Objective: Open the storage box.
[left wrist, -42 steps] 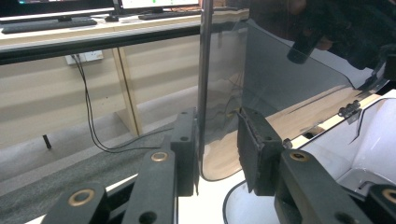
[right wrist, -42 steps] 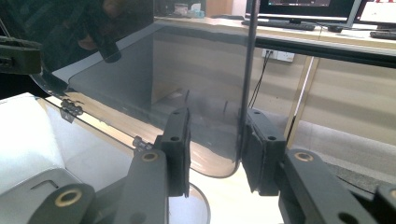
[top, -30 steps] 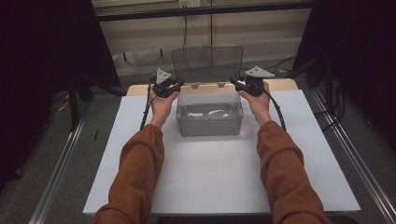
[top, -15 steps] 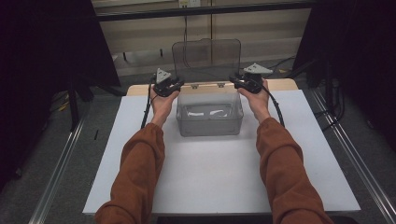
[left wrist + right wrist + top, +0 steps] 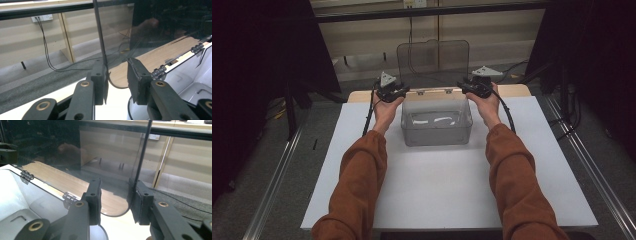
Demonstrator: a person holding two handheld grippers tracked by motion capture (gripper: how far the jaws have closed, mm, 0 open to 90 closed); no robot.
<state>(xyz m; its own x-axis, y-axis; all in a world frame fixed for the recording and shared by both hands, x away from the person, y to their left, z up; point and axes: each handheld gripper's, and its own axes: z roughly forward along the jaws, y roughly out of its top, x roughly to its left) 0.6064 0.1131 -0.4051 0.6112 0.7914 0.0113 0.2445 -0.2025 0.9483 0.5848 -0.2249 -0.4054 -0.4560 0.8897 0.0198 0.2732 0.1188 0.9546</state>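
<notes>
A clear plastic box (image 5: 437,134) stands at the far middle of the white mat. Its hinged clear lid (image 5: 433,62) is swung up, nearly upright. My left gripper (image 5: 402,90) is at the lid's lower left corner and my right gripper (image 5: 465,88) at its lower right. In the left gripper view the left gripper (image 5: 117,75) stands with jaws apart; the lid (image 5: 120,37) edge lies against one pad only. The right gripper (image 5: 116,192) is likewise open, with the lid (image 5: 110,157) edge beside one pad. White pieces (image 5: 434,120) lie inside the box.
The white mat (image 5: 437,195) covers a wooden table (image 5: 514,91), with bare mat in front of the box. Small hinges (image 5: 158,71) join lid and box along the far rim. Metal rails (image 5: 592,175) run along both sides. Cables trail on the floor beyond the table.
The lid has swung up from a backward lean to nearly upright. Both hands have stayed about where they were at its lower corners.
</notes>
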